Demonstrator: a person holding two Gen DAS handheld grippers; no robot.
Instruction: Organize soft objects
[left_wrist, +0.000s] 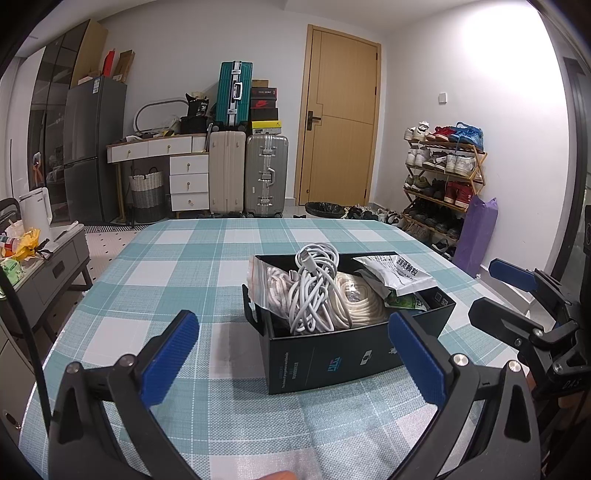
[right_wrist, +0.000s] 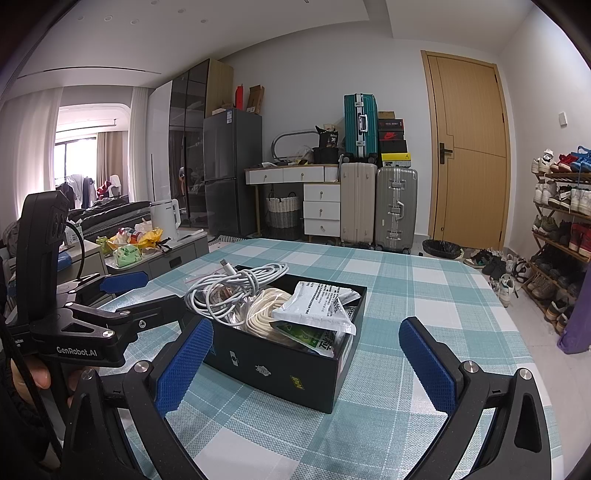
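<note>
A black open box (left_wrist: 332, 360) (right_wrist: 280, 365) stands on the checked tablecloth. It holds a white coiled cable (left_wrist: 314, 284) (right_wrist: 229, 288), a cream rope coil (left_wrist: 360, 301) (right_wrist: 264, 314), a clear zip bag (left_wrist: 264, 277) and white and green packets (left_wrist: 397, 273) (right_wrist: 317, 306). My left gripper (left_wrist: 291, 354) is open and empty, just in front of the box; it also shows at the left in the right wrist view (right_wrist: 136, 295). My right gripper (right_wrist: 306, 360) is open and empty, its fingers either side of the box's near corner; it shows at the right in the left wrist view (left_wrist: 498, 295).
The table (left_wrist: 207, 266) (right_wrist: 424, 288) has a teal and white checked cloth. Beyond it stand suitcases (left_wrist: 266, 173), a white drawer unit (left_wrist: 188, 181), a wooden door (left_wrist: 340, 114) and a shoe rack (left_wrist: 443, 177). A low grey cabinet (left_wrist: 55, 266) with clutter stands left.
</note>
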